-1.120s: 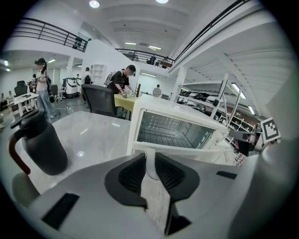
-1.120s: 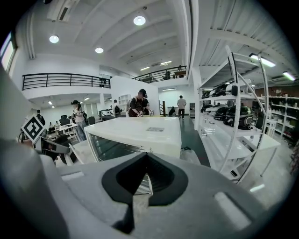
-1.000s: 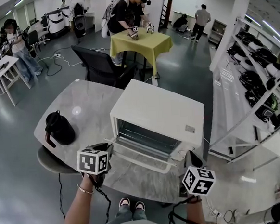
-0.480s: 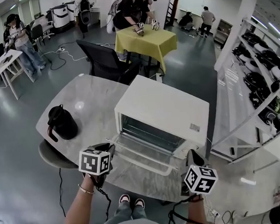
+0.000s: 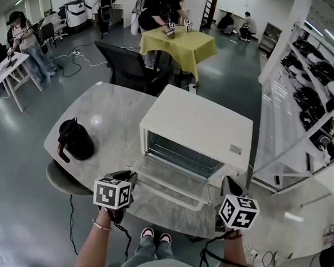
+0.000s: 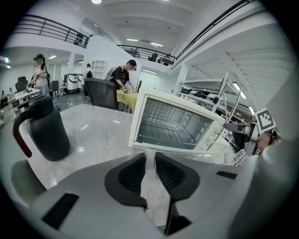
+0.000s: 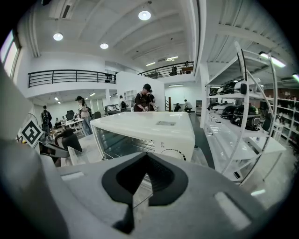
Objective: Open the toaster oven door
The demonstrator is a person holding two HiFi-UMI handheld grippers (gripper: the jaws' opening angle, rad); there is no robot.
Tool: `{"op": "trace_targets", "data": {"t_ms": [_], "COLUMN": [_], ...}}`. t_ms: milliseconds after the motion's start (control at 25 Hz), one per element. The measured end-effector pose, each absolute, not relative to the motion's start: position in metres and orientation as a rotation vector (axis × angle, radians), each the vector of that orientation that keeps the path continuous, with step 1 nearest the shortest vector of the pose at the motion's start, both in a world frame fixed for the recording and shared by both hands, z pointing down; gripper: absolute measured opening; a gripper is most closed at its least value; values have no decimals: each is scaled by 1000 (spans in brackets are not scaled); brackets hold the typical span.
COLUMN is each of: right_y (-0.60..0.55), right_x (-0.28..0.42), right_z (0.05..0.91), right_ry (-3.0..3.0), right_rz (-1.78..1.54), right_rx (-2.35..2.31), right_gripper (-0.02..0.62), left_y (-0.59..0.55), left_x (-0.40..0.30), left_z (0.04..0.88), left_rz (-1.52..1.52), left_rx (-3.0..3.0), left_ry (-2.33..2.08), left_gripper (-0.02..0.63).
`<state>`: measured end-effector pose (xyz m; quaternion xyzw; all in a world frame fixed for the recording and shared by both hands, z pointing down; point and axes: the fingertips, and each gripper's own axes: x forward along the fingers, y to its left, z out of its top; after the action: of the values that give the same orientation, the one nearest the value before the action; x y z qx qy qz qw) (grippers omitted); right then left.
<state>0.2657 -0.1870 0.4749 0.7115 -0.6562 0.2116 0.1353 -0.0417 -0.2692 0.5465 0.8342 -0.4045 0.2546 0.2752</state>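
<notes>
The white toaster oven (image 5: 196, 127) stands on the marble table (image 5: 105, 115) with its glass door (image 5: 172, 178) swung down almost flat, so the wire rack inside shows. My left gripper (image 5: 130, 177) is at the door's left front corner. In the left gripper view its dark pads (image 6: 133, 175) are shut on the white door handle (image 6: 149, 161), in front of the oven (image 6: 175, 123). My right gripper (image 5: 227, 184) hovers by the oven's front right corner, near the dial side of the oven (image 7: 154, 133). This right gripper (image 7: 147, 161) holds nothing, and its pad tips meet.
A black kettle (image 5: 74, 140) stands on the table's left part. A black chair (image 5: 129, 72) and a yellow-clothed table (image 5: 177, 45) with a person at it lie beyond. White shelving (image 5: 303, 108) runs along the right. The table's near edge is just below the grippers.
The door has sunk a little lower, with my left gripper on its handle. The head view has shifted slightly. My right gripper stays where it was.
</notes>
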Motion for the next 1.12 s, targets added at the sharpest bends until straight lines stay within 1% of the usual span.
{"op": "trace_targets", "data": {"t_ms": [1120], "right_y": [-190], "right_x": [242], "right_z": [498], "right_ry": [-1919], "right_rz": [653], "right_rx": [1964], "right_gripper": [5], "left_y": [-242], "left_x": [-59], "left_z": [591], "left_rz": [711], "left_rx": [2164], "left_ry": [-1082], "left_gripper": [78]}}
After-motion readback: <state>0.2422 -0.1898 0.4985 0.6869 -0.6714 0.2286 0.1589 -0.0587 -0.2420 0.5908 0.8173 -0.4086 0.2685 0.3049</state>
